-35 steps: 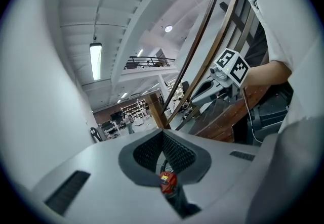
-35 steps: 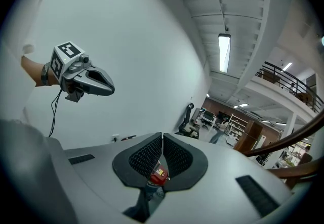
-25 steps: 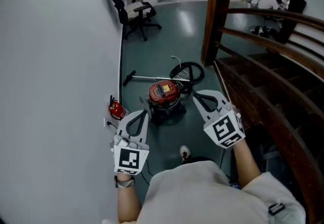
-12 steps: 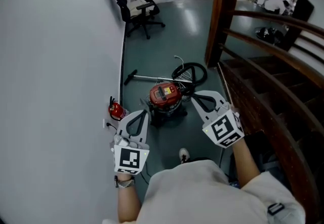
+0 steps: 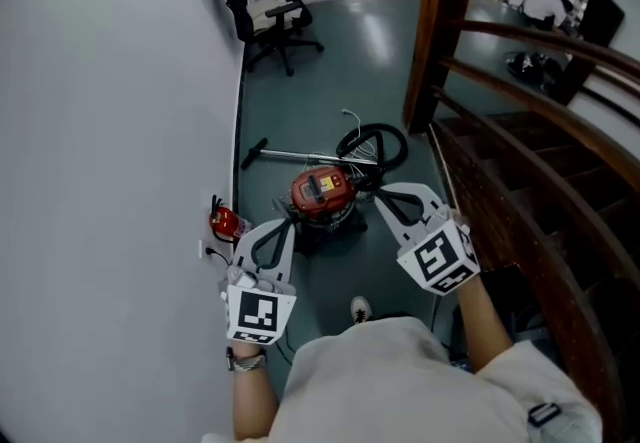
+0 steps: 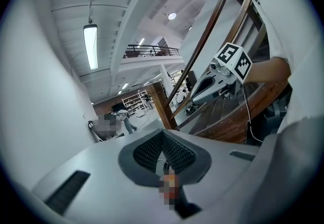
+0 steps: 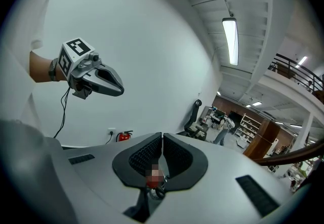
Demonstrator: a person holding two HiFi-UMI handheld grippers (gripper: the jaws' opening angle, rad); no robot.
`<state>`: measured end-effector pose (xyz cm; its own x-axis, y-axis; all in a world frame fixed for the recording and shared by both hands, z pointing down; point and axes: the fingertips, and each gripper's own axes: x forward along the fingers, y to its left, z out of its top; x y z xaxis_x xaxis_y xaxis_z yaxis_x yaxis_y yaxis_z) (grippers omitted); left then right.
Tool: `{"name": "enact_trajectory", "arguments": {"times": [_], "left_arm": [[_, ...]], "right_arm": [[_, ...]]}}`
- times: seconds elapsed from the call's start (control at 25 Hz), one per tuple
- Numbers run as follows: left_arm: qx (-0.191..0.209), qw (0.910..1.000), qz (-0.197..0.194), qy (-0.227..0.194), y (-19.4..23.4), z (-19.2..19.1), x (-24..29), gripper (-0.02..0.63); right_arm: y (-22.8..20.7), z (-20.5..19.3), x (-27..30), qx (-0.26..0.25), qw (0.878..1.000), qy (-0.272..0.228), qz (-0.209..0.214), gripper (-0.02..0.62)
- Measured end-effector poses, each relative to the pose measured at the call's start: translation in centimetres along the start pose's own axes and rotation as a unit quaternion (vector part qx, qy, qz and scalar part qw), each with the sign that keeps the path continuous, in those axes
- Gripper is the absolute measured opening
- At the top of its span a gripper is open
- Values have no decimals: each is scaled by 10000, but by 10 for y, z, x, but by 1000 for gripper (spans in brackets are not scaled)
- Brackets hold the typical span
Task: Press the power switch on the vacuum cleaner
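A red and black canister vacuum cleaner [image 5: 322, 193] stands on the dark green floor, with its black hose [image 5: 372, 143] coiled behind it and its metal wand [image 5: 300, 153] lying to the left. My left gripper [image 5: 288, 222] hangs in the air just left of the canister, and its jaws are shut with nothing between them. My right gripper [image 5: 379, 194] hovers just right of the canister, also shut and empty. Neither touches the vacuum. In the left gripper view the jaws [image 6: 163, 132] meet, and the right gripper [image 6: 212, 80] shows beyond. The right gripper view shows shut jaws [image 7: 162, 136] and the left gripper [image 7: 99, 80].
A white wall [image 5: 110, 131] runs along the left with a red fire extinguisher [image 5: 224, 222] at its foot. A wooden staircase with railings [image 5: 520, 161] fills the right side. A black office chair [image 5: 265, 16] stands farther back. A person's shoe [image 5: 360, 309] is near the bottom.
Both grippers have drifted slightly forward and lower toward the vacuum cleaner, and the head view has shifted with them. Both jaws stay shut.
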<state>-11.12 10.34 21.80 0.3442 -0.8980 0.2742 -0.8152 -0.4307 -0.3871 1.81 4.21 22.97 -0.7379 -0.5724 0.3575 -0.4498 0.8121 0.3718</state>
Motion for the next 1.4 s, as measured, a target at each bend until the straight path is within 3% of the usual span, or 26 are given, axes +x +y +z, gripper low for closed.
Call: {"name": "enact_trajectory", "arguments": {"times": [0.8, 1.4], "left_arm": [[-108, 9987, -419, 278, -6, -24, 53, 0], [-109, 9944, -1018, 263, 45, -51, 139, 0]], "right_arm": [[-15, -42, 27, 276, 9992, 271, 123, 31], [-45, -62, 100, 467, 9978, 458, -47, 31]]}}
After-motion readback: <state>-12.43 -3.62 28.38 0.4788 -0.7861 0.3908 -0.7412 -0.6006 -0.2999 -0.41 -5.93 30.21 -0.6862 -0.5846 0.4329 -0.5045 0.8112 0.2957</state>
